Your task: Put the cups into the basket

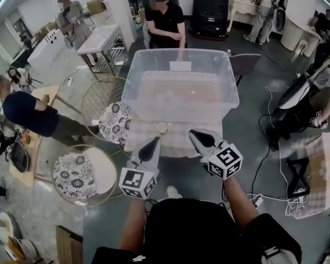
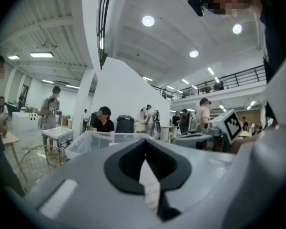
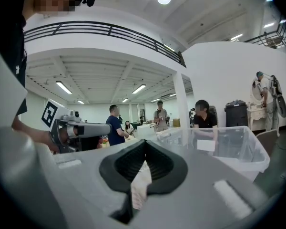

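Basket (image 1: 179,56) is a clear plastic tub, sitting on the checked table (image 1: 177,143). One cup (image 1: 161,127) is standing on the table just in front of the basket's near wall, outside it, mouth facing up. Neither gripper is touching it. The plastic is too hazy to tell if anything is lying inside the basket.

Left gripper (image 1: 155,142) is hovering in front of the basket, just beside the cup on its near-left side, pointing at the basket. Its fingers are pressing together at the tips and pinching nothing. In the left gripper view the black pads (image 2: 125,168) are meeting in a closed point, with only cloth showing below.

Right gripper (image 1: 193,132) is hovering in front of the basket too, near the cup on its right, also aimed at the basket. Its fingers are likewise pressing together and gripping nothing, and its pads (image 3: 117,171) are closing to a point in the right gripper view. The grippers are sitting side by side, apart from each other.

A person in black (image 1: 165,21) is standing behind the basket's far wall. Two chairs with patterned cushions (image 1: 114,121) are sitting left of the basket.
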A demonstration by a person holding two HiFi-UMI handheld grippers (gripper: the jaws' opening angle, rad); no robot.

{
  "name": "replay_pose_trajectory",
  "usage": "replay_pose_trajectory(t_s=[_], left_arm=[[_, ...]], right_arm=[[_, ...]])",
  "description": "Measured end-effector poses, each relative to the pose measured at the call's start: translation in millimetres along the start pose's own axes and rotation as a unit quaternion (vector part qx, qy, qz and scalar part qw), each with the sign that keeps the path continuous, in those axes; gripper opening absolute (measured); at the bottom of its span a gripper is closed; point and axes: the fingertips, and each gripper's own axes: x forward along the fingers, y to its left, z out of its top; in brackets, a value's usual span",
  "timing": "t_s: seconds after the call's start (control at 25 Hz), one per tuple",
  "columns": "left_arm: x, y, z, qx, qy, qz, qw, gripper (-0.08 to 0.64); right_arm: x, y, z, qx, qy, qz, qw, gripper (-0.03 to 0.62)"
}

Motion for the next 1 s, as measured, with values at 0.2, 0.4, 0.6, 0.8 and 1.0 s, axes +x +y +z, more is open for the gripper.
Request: replay_pose_trajectory(t_s=[0.2,0.4,0.6,0.8,1.0], left_arm=[[7,29,-2,-0.007,-0.001,-0.01,0.9999,0.003],[13,49,-9,-0.014,0.004,-0.023,0.9996,0.003],[21,65,-14,-0.018,0.011,-0.029,0.9994,0.003],[27,74,-11,-0.042,-0.002,-0.039,0.9984,0.003],[37,76,-8,-0.047,-0.008,-0.036,0.9982,0.003]], right_arm=[[25,-10,-12,-0.002,0.021,-0.022,1.0,0.0],[42,-25,-32,0.009,0.05,-0.046,0.998,0.0],[50,-43,-53,0.02,0.079,-0.069,0.994,0.0],[56,-58,-68,0.025,0.108,-0.072,0.991,0.0],[65,-74,-91,0.022,0.136,-0.066,0.988,0.0]])
